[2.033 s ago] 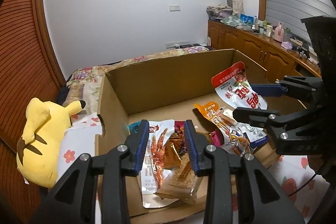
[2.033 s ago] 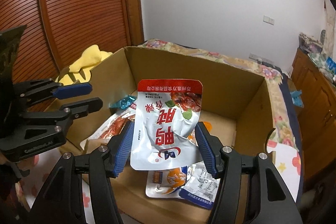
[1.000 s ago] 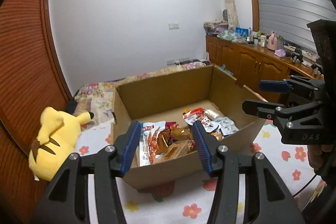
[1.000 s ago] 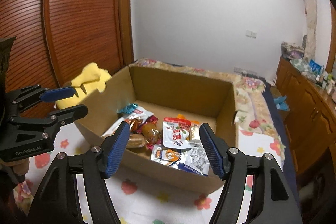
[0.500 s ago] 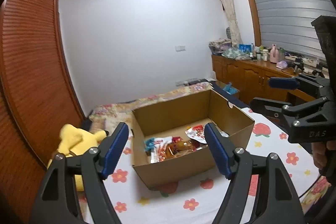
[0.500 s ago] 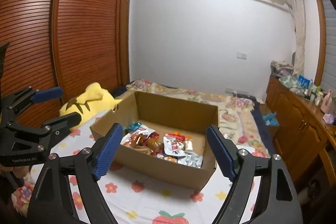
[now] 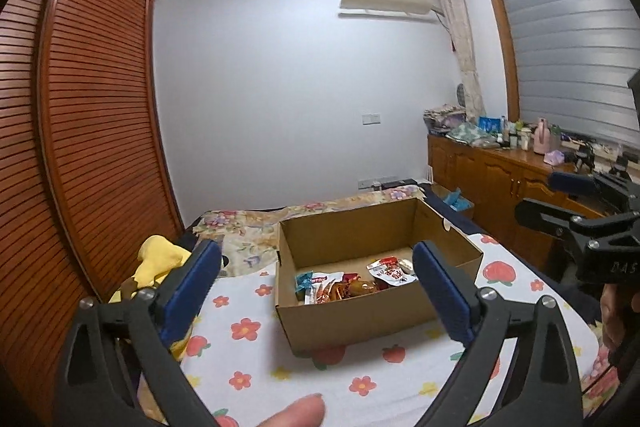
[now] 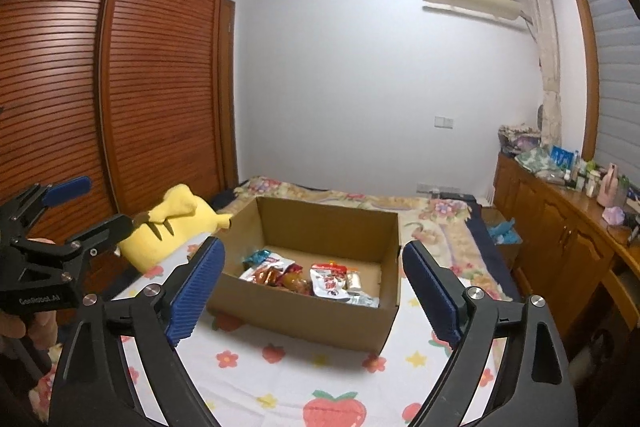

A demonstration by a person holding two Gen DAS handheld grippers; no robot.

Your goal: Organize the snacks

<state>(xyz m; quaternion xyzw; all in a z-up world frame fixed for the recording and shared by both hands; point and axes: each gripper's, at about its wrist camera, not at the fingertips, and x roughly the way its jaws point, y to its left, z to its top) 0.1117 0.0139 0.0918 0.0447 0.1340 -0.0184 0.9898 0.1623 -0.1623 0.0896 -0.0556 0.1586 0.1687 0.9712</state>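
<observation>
Left wrist view: the left gripper (image 7: 316,281) is spread wide, just opened, nothing held; the right gripper (image 8: 312,285) likewise. Snack packets (image 8: 320,277) are seen inside the cardboard box (image 7: 360,323) ahead.

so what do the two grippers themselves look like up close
Both are black plastic frames with triangular cut-outs and silver screw heads. Each has two long fingers tipped with ribbed blue pads. The left gripper carries small white lettering on its side, seen from the right wrist view; the right gripper shows embossed letters "DAS". No sleeves or cables show.
</observation>
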